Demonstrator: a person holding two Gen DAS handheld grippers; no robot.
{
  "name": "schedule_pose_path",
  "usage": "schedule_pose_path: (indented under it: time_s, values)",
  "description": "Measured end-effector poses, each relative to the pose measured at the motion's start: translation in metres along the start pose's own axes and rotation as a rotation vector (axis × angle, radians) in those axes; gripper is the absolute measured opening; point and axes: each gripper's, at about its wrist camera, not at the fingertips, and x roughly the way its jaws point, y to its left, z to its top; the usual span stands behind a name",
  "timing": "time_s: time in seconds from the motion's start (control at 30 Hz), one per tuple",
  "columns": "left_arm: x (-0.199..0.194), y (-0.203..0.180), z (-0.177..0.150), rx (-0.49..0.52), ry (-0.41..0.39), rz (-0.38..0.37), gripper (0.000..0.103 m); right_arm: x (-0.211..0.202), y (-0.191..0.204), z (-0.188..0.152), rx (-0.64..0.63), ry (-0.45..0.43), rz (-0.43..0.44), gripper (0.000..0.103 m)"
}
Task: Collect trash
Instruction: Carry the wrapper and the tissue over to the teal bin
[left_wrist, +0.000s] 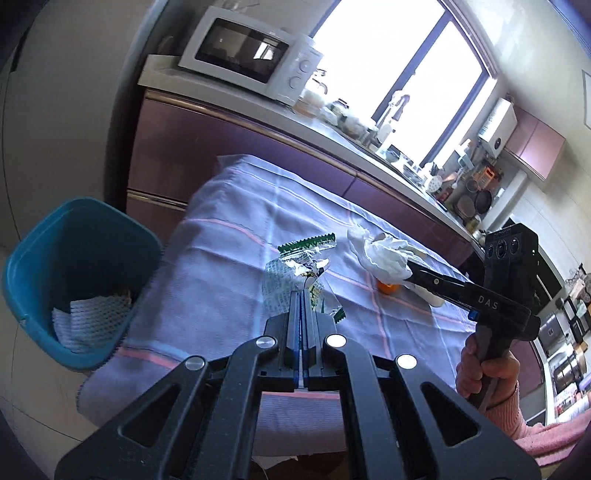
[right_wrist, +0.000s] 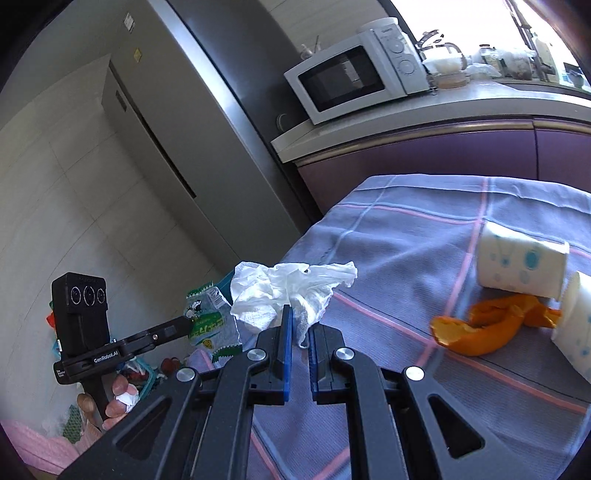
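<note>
Nearest, in the left wrist view: my left tongs (left_wrist: 303, 291) are clenched on a green-and-white snack wrapper (left_wrist: 295, 271), held up over the near-left part of the bench (left_wrist: 229, 266), which has a lilac checked cloth w/ pink lines. My left hand (right_wrist: 118, 400) grips the handle below, w/ a white scrap tucked in the fingers.

Just right of that, my right tongs (right_wrist: 300, 319) are grasping a crumpled white tissue (right_wrist: 291, 291); the pads sit nearly together w/ the paper pinched between. My right hand (left_wrist: 484, 373), pink sleeve behind it, holds its handle upright, tongs aimed left and a bit down.

Left of the bench, on the floor, stands a blue bin (left_wrist: 77, 280) w/ white netted foam wrap (left_wrist: 92, 321) already inside, so I judge part of the job is done. Both held pieces are not yet over it.

Further right on the cloth, well apart from the bin: orange peel (right_wrist: 484, 328) touching two tipped paper cups (right_wrist: 521, 264). Those look like what's left, approx. 3 items plus the 2 in hand.

Far back: purple cabinets and a white microwave (left_wrist: 251, 51).
</note>
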Motion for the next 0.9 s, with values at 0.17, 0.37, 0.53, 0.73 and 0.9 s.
schedule_pose_path:
  time_s: [0.17,0.37,0.53,0.73,0.9]
  values:
    - [-0.027,0.038,0.007,-0.058,-0.059,0.084,0.001,0.035,0.032,0.01,-0.075,0.056,0.043,0.007]
    - [-0.044,0.078,0.008,-0.128,-0.093,0.181,0.001,0.074,0.068,0.017,-0.162,0.123,0.075,0.007]
    - [-0.047,0.11,0.007,-0.182,-0.094,0.242,0.001,0.106,0.097,0.018,-0.225,0.184,0.089,0.007]
    - [-0.04,0.139,0.005,-0.23,-0.082,0.286,0.001,0.141,0.118,0.014,-0.285,0.249,0.085,0.007]
    - [-0.035,0.158,0.003,-0.256,-0.072,0.315,0.001,0.167,0.129,0.012,-0.323,0.293,0.067,0.008]
